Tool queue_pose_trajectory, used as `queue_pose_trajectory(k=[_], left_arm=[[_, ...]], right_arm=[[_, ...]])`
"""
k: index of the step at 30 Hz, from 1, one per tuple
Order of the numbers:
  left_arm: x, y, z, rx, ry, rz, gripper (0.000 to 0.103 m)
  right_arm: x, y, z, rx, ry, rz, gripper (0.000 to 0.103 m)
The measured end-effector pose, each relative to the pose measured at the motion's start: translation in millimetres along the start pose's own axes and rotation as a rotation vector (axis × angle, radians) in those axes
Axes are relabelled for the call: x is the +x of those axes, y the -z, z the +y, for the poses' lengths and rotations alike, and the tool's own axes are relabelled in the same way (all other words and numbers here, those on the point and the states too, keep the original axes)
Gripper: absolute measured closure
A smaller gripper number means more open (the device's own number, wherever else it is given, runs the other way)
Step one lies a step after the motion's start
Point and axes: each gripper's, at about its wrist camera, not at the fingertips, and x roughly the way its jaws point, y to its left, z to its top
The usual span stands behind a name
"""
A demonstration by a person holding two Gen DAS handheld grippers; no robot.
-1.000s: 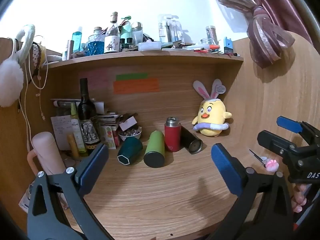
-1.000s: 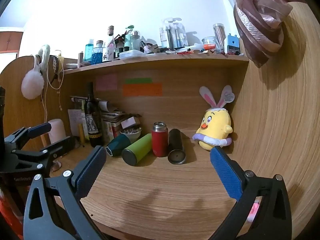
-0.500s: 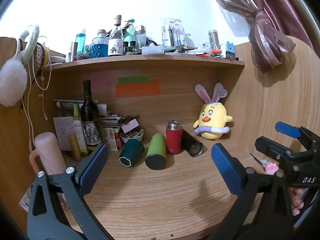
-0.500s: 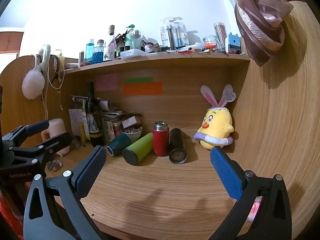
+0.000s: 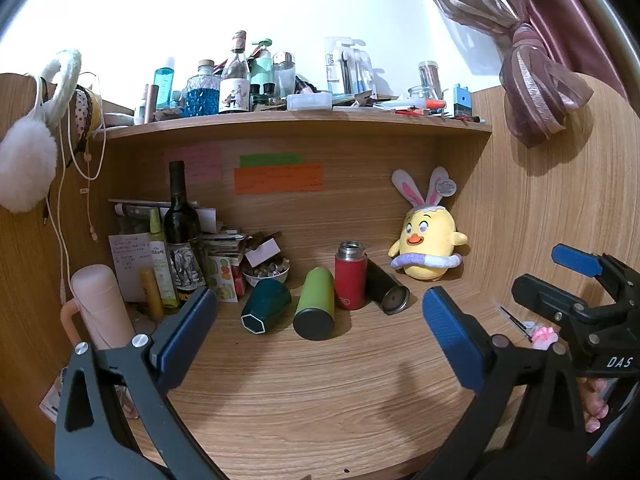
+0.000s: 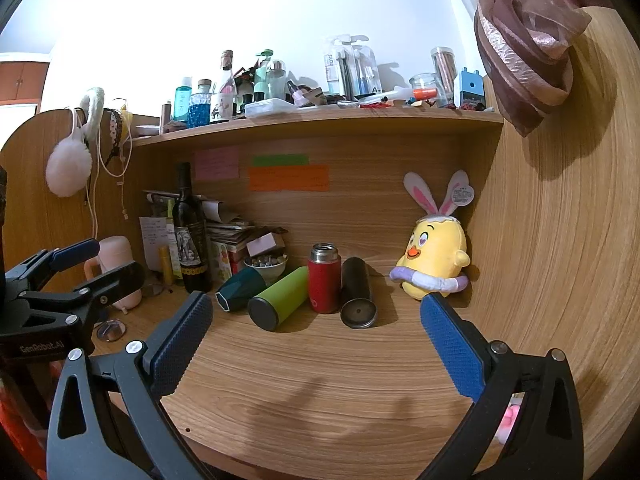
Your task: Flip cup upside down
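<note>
Several cups stand or lie at the back of the wooden desk (image 5: 320, 392). A dark teal cup (image 5: 266, 306) (image 6: 240, 289), a green cup (image 5: 315, 303) (image 6: 280, 298) and a black cup (image 5: 387, 292) (image 6: 356, 292) lie on their sides. A red cup (image 5: 351, 276) (image 6: 324, 278) stands upright with its steel mouth on top. My left gripper (image 5: 316, 332) is open and empty, well in front of them. My right gripper (image 6: 316, 332) is open and empty too; it also shows at the right of the left wrist view (image 5: 560, 280).
A yellow plush chick (image 5: 426, 244) sits at the back right. A wine bottle (image 5: 182, 236), papers, a bowl (image 5: 267, 274) and a pink cup (image 5: 102, 306) crowd the back left. The shelf (image 5: 296, 120) above holds many bottles. A curtain (image 5: 536, 92) hangs at the right.
Both grippers have drifted slightly; the left wrist view has tilted up a little. The cups have not moved. Both grippers stay open.
</note>
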Motion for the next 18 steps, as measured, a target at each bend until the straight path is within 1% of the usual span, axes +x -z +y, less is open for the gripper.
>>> queue_pose_trajectory(k=[18], left_arm=[[-1.9, 1.1, 0.7, 0.012, 0.003, -0.008, 0.000]], right_arm=[[-0.6, 0.2, -0.3, 0.001, 0.000, 0.000, 0.000]])
